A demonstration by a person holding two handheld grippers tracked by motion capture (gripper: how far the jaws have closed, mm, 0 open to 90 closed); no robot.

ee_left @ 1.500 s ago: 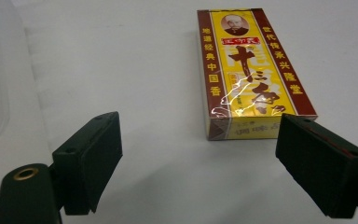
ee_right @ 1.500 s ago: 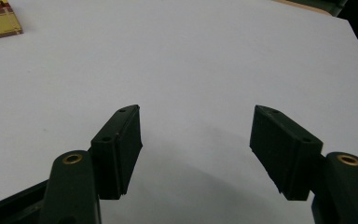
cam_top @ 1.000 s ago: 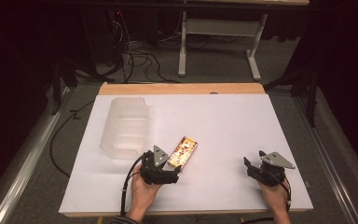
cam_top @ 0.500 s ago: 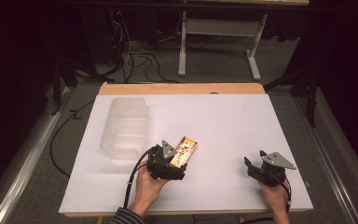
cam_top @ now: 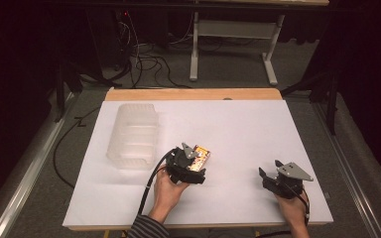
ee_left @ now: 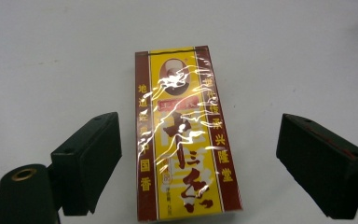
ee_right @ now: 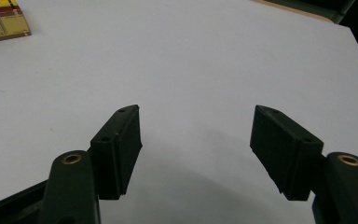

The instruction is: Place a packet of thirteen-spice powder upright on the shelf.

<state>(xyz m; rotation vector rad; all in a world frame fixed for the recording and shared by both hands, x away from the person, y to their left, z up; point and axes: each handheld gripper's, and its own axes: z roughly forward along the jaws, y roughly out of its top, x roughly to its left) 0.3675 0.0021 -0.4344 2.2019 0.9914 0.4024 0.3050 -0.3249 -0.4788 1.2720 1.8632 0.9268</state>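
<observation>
L claw (ee_left: 186,154) has slid fwd toward 1 o'clock over the last sec, jaws now wide apart either side of the yellow box (ee_left: 184,135) lying flat mid-table w/o touching, so prob. a grab is next; R claw (ee_right: 196,154) gapes empty at 5 o'clock.

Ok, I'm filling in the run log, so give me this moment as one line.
left gripper: open, jaws either side of box | right gripper: open, holding nothing | box: flat on table | plastic tray: untouched

I've got my left gripper (cam_top: 196,162) low near the table's middle, jaws spread wide; my right gripper (cam_top: 267,174) sits well apart, jaws gaping too.
</observation>
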